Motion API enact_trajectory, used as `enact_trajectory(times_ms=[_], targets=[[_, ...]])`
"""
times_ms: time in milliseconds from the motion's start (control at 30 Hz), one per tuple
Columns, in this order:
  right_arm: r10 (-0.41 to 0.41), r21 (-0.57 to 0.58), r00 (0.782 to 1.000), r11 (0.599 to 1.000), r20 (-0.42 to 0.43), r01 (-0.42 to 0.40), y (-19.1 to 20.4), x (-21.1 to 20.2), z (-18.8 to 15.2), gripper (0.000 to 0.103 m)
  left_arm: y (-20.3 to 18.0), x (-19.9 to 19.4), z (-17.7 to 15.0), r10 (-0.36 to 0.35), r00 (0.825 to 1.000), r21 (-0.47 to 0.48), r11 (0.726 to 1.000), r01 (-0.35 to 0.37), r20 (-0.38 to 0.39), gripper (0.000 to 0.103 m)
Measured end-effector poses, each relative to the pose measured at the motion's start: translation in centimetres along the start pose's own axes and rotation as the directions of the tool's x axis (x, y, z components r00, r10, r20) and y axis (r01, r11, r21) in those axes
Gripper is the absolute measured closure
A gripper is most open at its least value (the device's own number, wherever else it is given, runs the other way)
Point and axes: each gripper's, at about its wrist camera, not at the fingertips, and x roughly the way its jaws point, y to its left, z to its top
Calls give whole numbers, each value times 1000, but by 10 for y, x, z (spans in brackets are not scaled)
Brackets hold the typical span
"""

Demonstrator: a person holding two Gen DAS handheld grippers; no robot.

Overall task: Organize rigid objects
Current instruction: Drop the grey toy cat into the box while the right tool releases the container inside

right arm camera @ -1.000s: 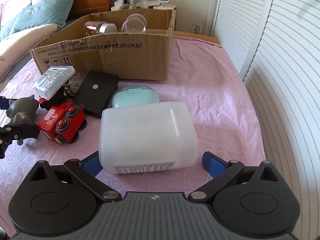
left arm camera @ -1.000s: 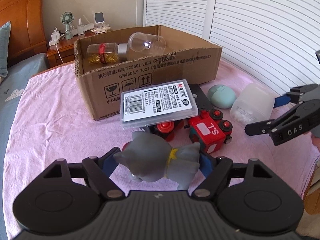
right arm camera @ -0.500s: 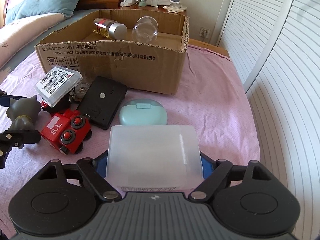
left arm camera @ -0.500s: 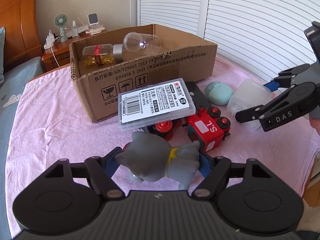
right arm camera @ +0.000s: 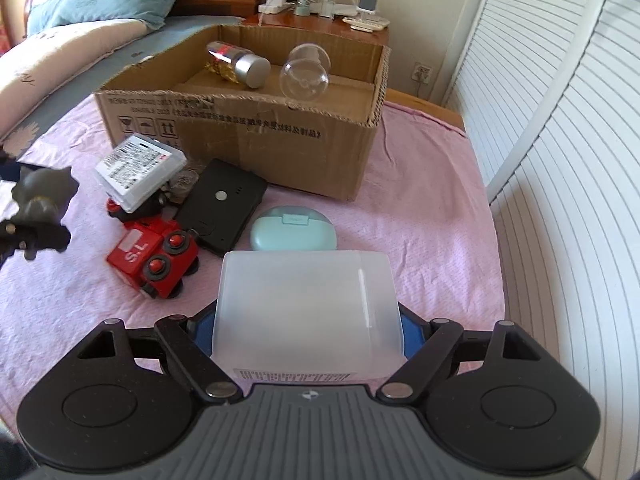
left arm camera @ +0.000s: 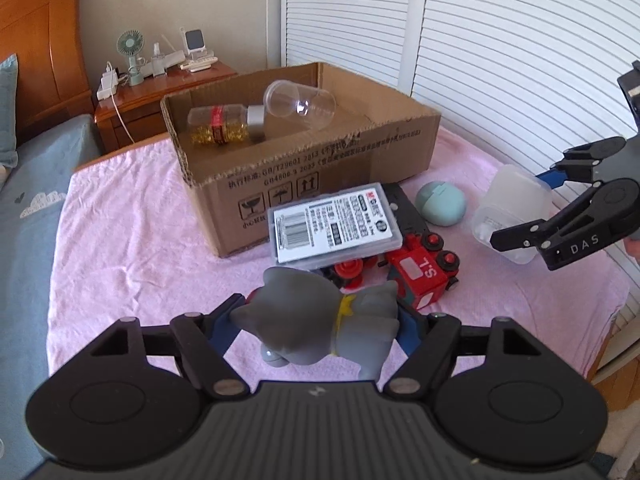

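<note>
Two grippers lift toys and a tub toward a half-filled cardboard box on a pink-covered bed.

Left wrist view: the left gripper [left arm camera: 320,326], at lower centre, pinches a grey cat figurine [left arm camera: 320,320] clear of the pink cover [left arm camera: 132,248]; at right, the right gripper [left arm camera: 532,220] clamps a frosted plastic tub [left arm camera: 508,208]. In the cardboard box [left arm camera: 320,176], upper centre, a glitter jar [left arm camera: 224,128] and a clear cup [left arm camera: 300,106] already lie. Right wrist view: the tub fills the lower centre, squeezed between the fingers. Left of it, a red toy train [right arm camera: 154,258], a labelled flat case [right arm camera: 140,170], a black device [right arm camera: 222,206] and a mint oval case [right arm camera: 294,234] remain outside the box. By this reckoning, two items are stowed, two are in hand, and at least four await.
</note>
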Motion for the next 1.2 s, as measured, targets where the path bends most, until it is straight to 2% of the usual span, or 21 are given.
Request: enact_trajectory(times_ms=[200,367,500,633,767,967,1200], targets=[[39,-18,999,999,37,-38,-1,-19,9,17,-1,-20,28,17,999,46,999,-19,37,27],[75,-18,994,997,79,-74,-5,-31,23,17,1,-23,64,20,995,80,996,-28,94,27],[74,-24,989,997,125,-71,-5,-36,35,17,6,-5,94,61,992,88,994,-71,111,27],[83,-18,984,997,158,-81,-8,-38,43,17,21,23,116,70,995,25,997,-71,67,27],[92,-6,981,996,170,-92,-12,-35,46,17,25,36,122,105,992,-7,994,-105,73,16],[103,-4,978,995,182,-104,-13,-35,49,17,19,19,115,138,985,-16,990,-137,107,4],[117,-17,973,993,199,-116,-10,-39,63,17,2,-14,91,193,978,-71,980,-188,78,2]])
